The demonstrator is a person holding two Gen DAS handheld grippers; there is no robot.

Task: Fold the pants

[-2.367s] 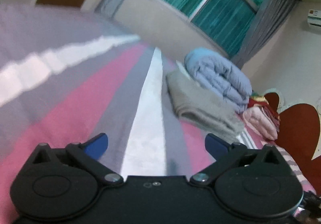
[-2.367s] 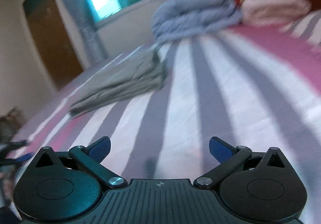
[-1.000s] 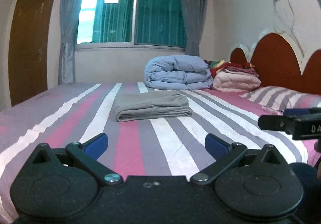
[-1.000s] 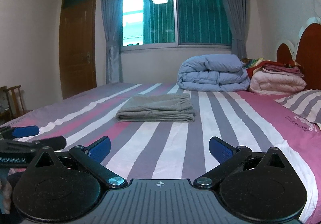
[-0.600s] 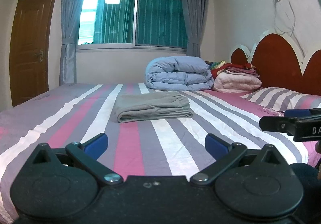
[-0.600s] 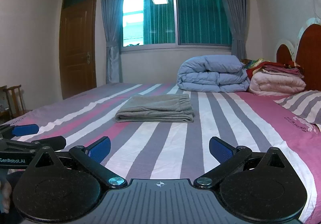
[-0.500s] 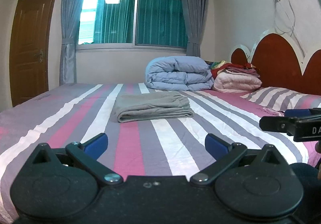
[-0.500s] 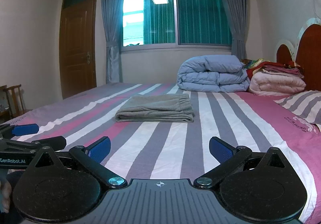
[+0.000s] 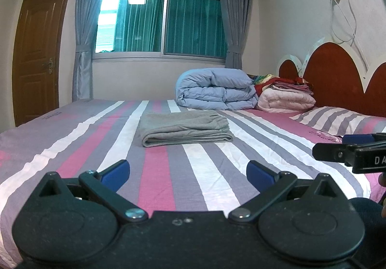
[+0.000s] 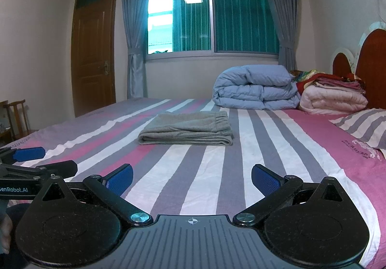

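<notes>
Both wide and empty, left gripper (image 9: 188,168) and right gripper (image 10: 192,178) at the bed's (image 10: 277,172) near edge, folded pants (image 10: 187,130) lying crosswise well ahead mid-bed, neither nearer.

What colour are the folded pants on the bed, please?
Plain grey pants; clearest in the right wrist view.

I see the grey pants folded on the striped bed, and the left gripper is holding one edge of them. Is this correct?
Not quite. The grey pants do lie folded on the striped bed, but the left gripper is not holding them: the left wrist view shows its fingers open and empty, well short of the pants.
</notes>
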